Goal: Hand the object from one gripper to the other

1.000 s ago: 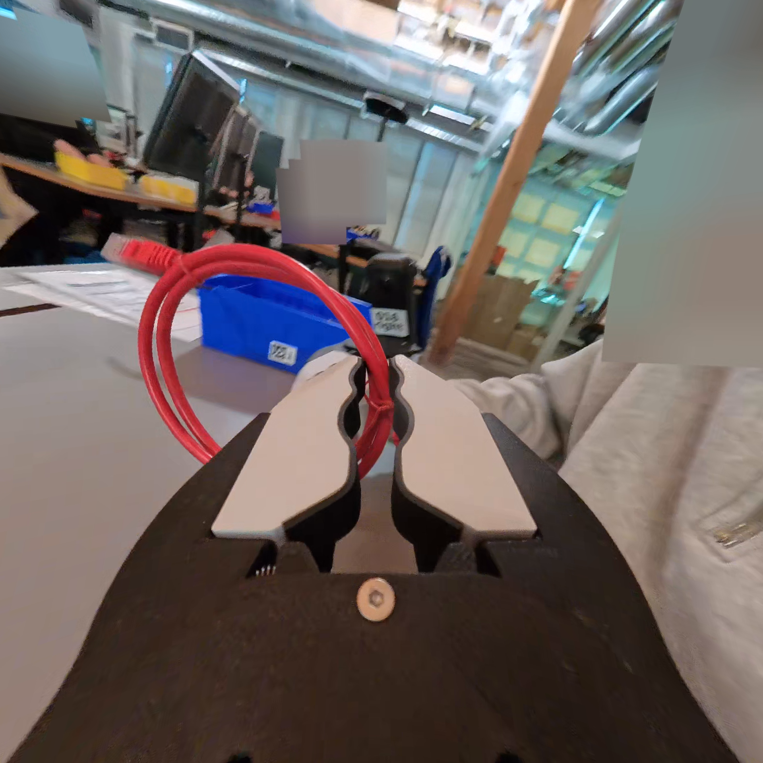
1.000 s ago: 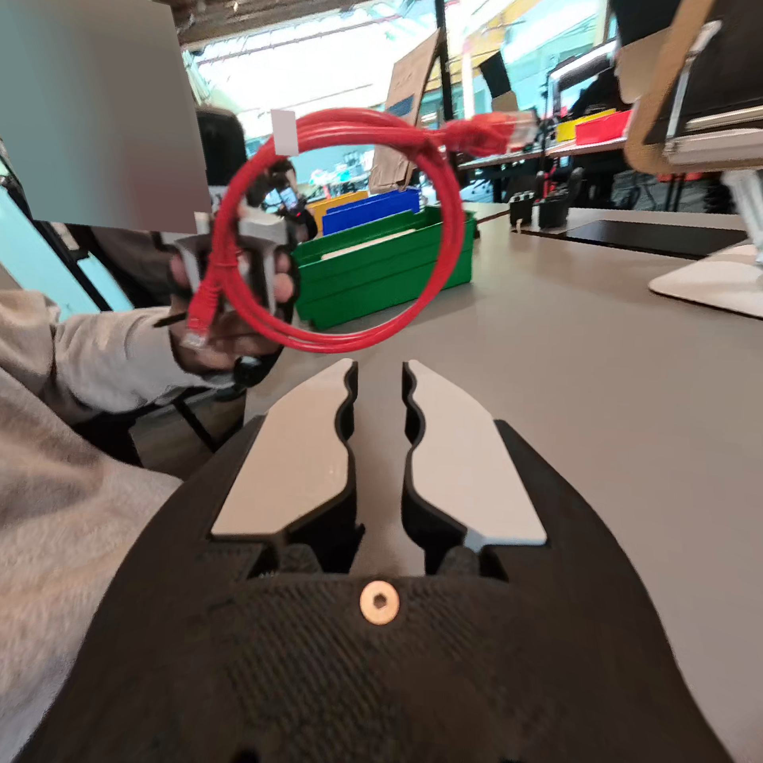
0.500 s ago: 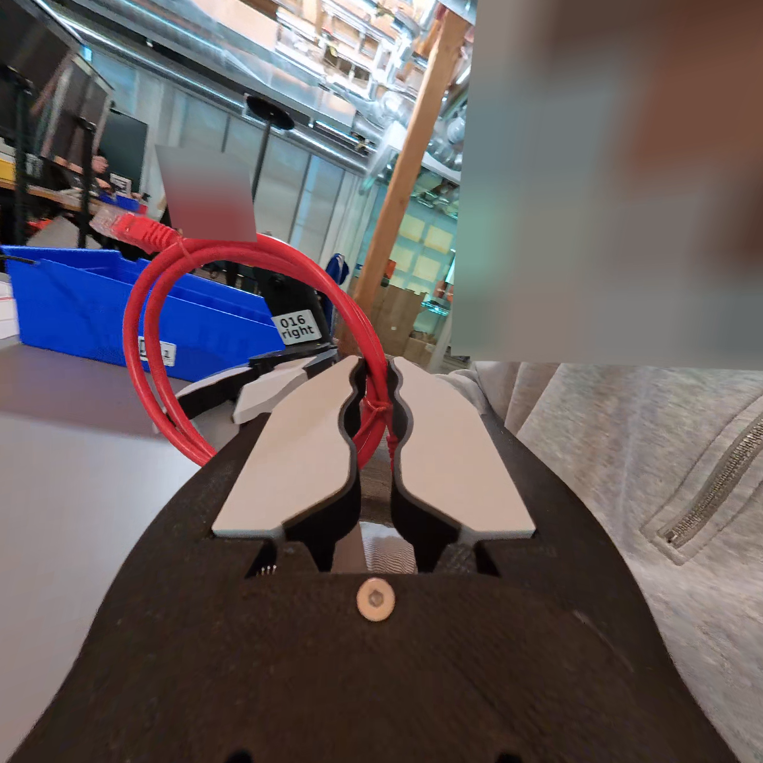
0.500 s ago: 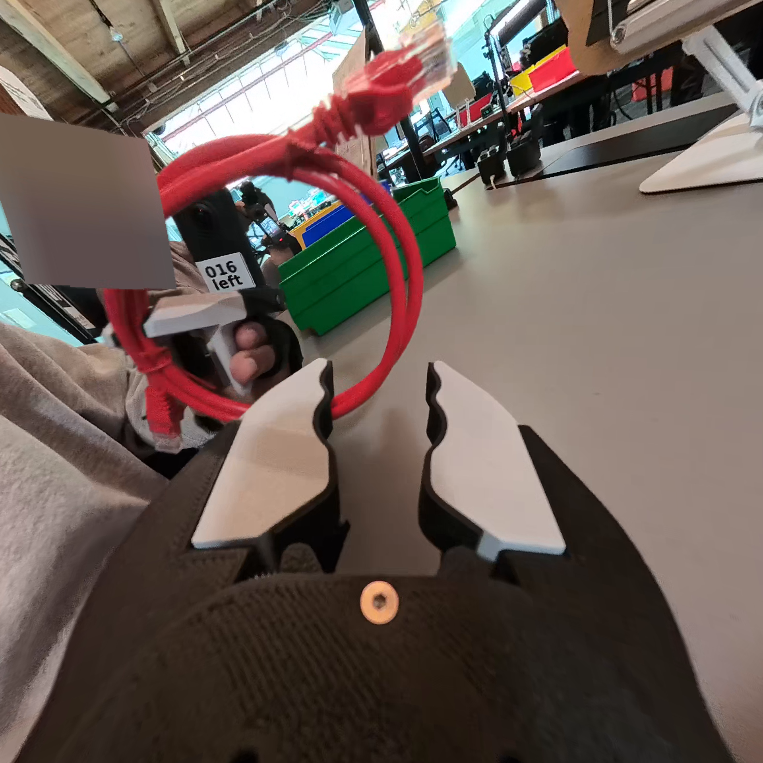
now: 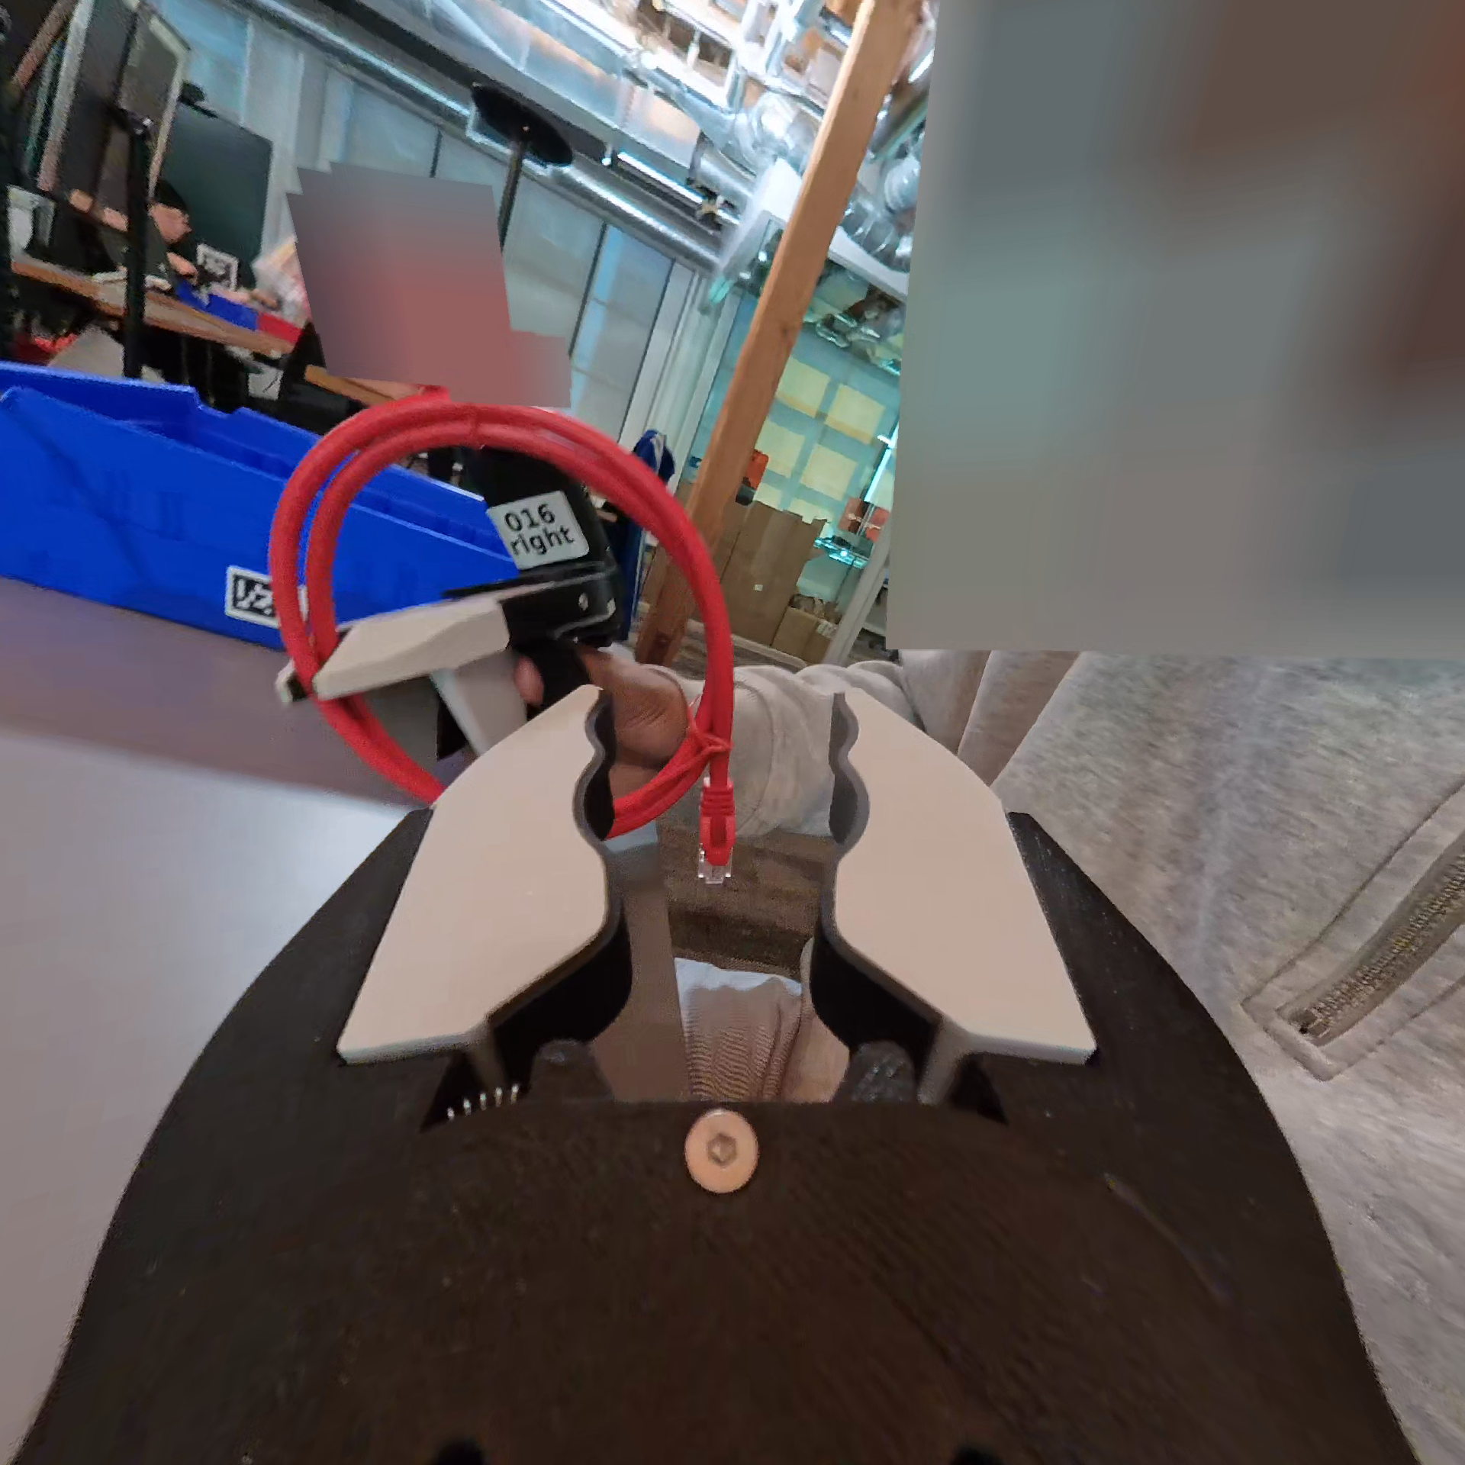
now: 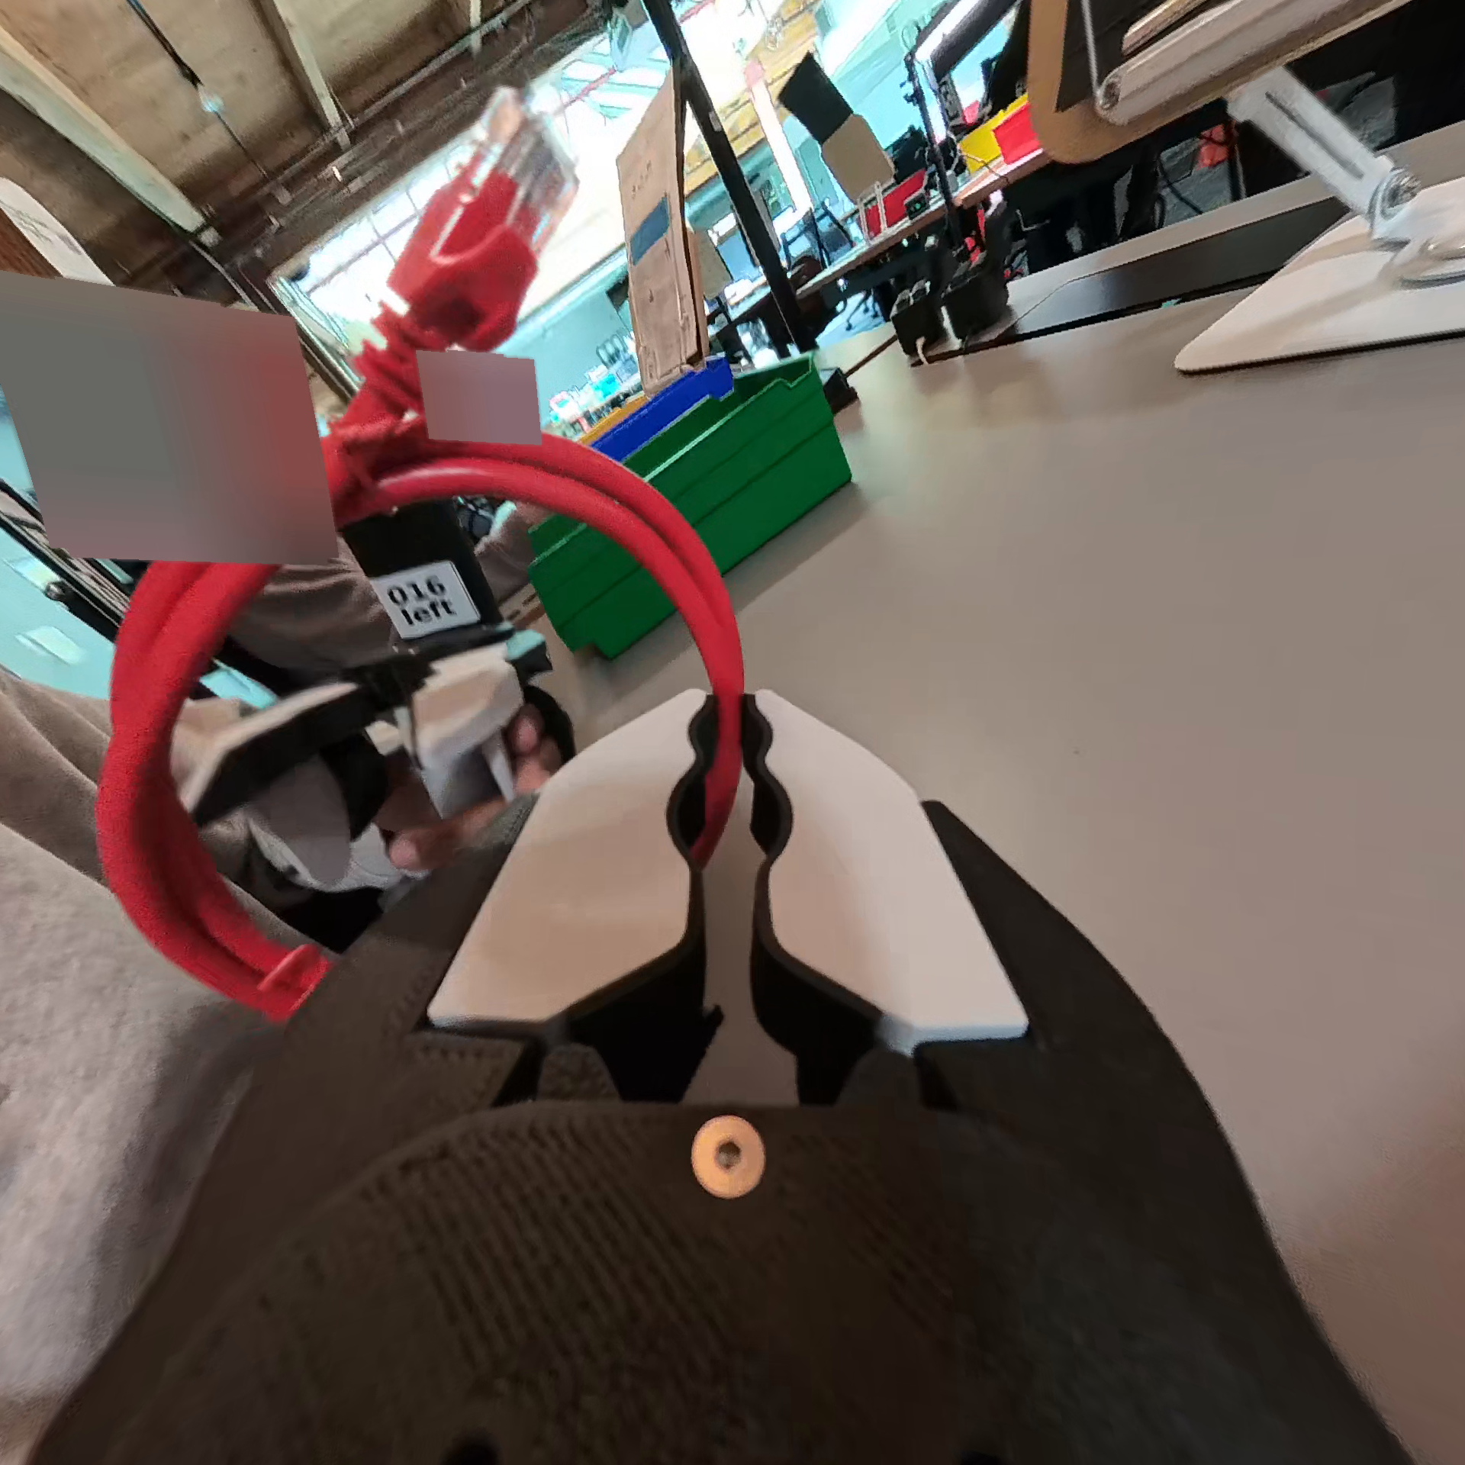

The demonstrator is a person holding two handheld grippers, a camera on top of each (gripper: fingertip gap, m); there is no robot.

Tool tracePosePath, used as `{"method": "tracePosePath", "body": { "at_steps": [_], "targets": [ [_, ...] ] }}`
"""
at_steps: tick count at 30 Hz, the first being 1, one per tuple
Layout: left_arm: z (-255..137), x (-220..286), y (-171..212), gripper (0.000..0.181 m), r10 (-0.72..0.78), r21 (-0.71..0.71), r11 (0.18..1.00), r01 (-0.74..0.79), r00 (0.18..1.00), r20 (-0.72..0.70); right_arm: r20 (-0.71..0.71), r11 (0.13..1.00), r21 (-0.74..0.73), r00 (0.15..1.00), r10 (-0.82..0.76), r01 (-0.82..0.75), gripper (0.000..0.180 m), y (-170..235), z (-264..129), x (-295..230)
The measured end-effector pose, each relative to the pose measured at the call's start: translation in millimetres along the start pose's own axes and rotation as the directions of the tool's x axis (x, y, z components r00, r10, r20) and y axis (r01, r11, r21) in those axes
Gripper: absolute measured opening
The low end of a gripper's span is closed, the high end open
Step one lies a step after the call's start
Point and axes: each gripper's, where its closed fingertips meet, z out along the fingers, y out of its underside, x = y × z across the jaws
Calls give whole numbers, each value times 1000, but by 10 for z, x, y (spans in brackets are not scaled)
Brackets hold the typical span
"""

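Red cable point(image 6: 717, 626) | right gripper point(image 6: 729, 705) jaws clamping it | left gripper point(image 5: 717, 713) jaws spread, labelled

White sticker point(image 5: 547, 529), black print in two short lines, on the black body of the right gripper point(image 6: 729, 701). Legible; wording not recorded.

Matching white sticker point(image 6: 424, 600), also two lines, on the black body of the left gripper point(image 5: 717, 713).

Blue bin point(image 5: 119, 507) on the table: white label point(image 5: 254, 594) with black print on its front wall, partly hidden.

Black-and-white square marker point(image 5: 216, 265) on the far bench, too small to read.

Cardboard sheet point(image 6: 658, 262) behind the green bins: faint print, unreadable.
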Motion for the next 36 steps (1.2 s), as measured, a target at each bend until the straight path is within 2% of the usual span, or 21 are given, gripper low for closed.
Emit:
{"method": "tracePosePath", "body": {
  "at_steps": [3, 8, 13, 16, 18, 20, 24, 30, 36],
  "targets": [
    [-32, -101, 96, 52, 6, -45, 999, -3, 998, 65, -2, 999, 29, 999, 45, -45, 7, -50, 12, 38],
    [-18, -68, 226, 48, 40, -114, 993, -29, 995, 88, -63, 999, 12, 997, 42, -41, 6, -17, 106, 112],
    [13, -18, 281, 46, 181, -166, 973, -158, 975, 132, -99, 996, -68, 993, -66, 59, 6, 95, 279, 14],
    [5, 47, 222, 38, 221, -146, 968, -202, 966, 133, -93, 984, -116, 985, -145, 134, 6, 172, 384, -86],
    [-19, 84, 157, 30, 207, -109, 975, -194, 970, 129, -83, 975, -139, 979, -188, 175, 6, 206, 432, -138],
    [-59, 72, 124, 13, 187, -96, 980, -175, 973, 137, -66, 971, -140, 977, -203, 192, 7, 212, 458, -183],
    [-91, 94, 89, 10, 139, -75, 989, -131, 984, 111, -28, 973, -118, 978, -204, 200, 7, 215, 478, -206],
    [-227, 12, -108, 5, 115, -4, 993, -116, 981, 154, -9, 976, -58, 977, -212, 211, 43, 142, 441, -157],
    [-478, -135, -375, 4, -62, 172, 984, 38, 989, 138, 92, 938, -29, 935, -342, 345, 52, 138, 442, -365]
  ]
}}
